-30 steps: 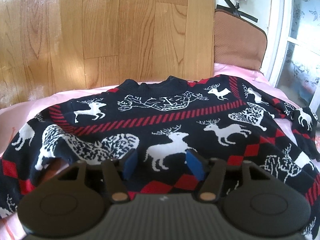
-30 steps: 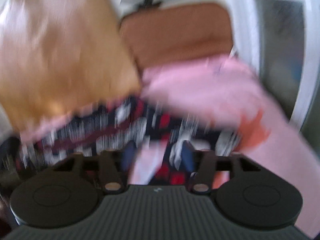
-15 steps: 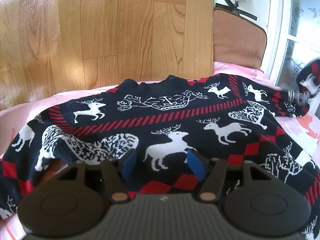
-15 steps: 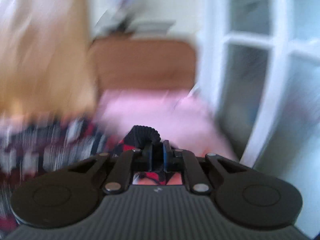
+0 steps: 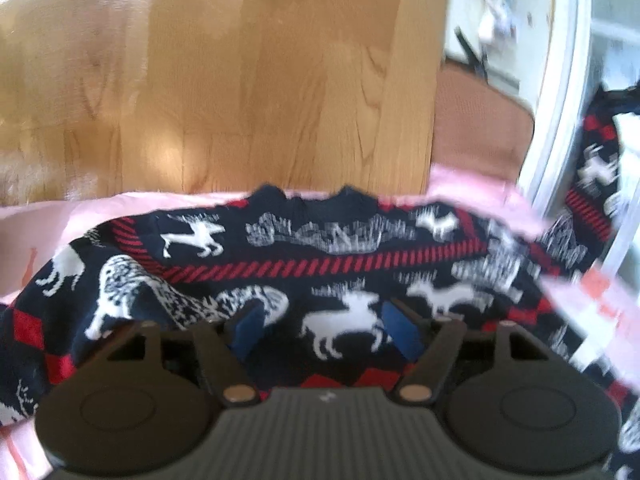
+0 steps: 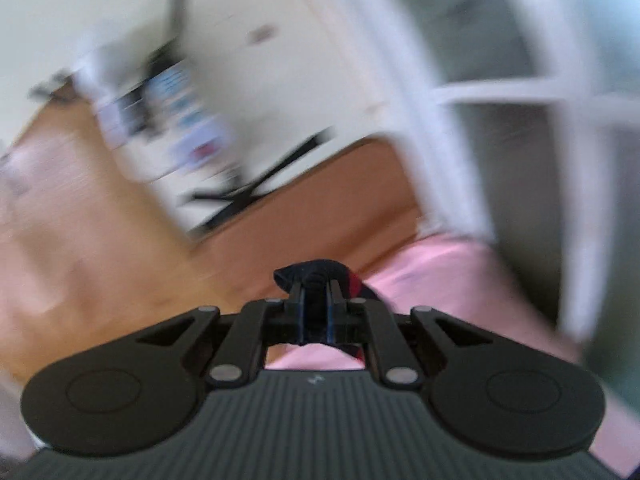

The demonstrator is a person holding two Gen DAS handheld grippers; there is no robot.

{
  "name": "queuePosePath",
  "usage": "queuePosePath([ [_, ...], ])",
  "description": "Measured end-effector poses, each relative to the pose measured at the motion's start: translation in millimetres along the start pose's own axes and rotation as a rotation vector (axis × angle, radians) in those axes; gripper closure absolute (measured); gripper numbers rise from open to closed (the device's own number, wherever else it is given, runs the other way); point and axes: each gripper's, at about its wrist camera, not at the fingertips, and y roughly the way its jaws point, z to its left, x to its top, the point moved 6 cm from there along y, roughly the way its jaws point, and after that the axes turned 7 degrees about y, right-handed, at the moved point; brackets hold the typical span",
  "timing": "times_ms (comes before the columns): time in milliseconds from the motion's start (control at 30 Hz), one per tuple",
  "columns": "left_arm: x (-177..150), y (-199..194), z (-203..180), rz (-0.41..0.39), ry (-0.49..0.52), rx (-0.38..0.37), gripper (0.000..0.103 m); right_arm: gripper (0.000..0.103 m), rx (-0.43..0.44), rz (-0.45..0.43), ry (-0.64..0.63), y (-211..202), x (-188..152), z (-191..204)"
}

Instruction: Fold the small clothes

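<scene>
The sweater (image 5: 320,264), dark blue with white deer and red stripes, lies spread on the pink sheet (image 5: 80,212), its collar on the side far from the camera, next to the wooden floor (image 5: 240,80). Its body looks flat and not yet folded, so I judge that the task is only at its beginning: the first fold, of one sleeve, seems to be in hand, and the other sleeve and the body are left to do. The sleeve (image 5: 600,168) on the right side is lifted in the air, seen at the right edge of the left wrist view. In the right wrist view the right gripper (image 6: 316,312) has its fingers pressed together on the sleeve cuff (image 6: 316,274), which shows above the fingertips; this view is blurred and tilted, and it looks over the sheet toward a white door (image 6: 460,100). The left gripper (image 5: 324,328) hangs low over the lower middle of the sweater, its blue pads (image 5: 248,330) spread wide and holding nothing.
</scene>
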Motion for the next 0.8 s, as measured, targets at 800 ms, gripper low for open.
queuePosePath([
  [800, 23, -27, 109, -0.117, -0.318, 0.204, 0.028, 0.068, 0.125, 0.353, -0.370, 146, -137, 149],
])
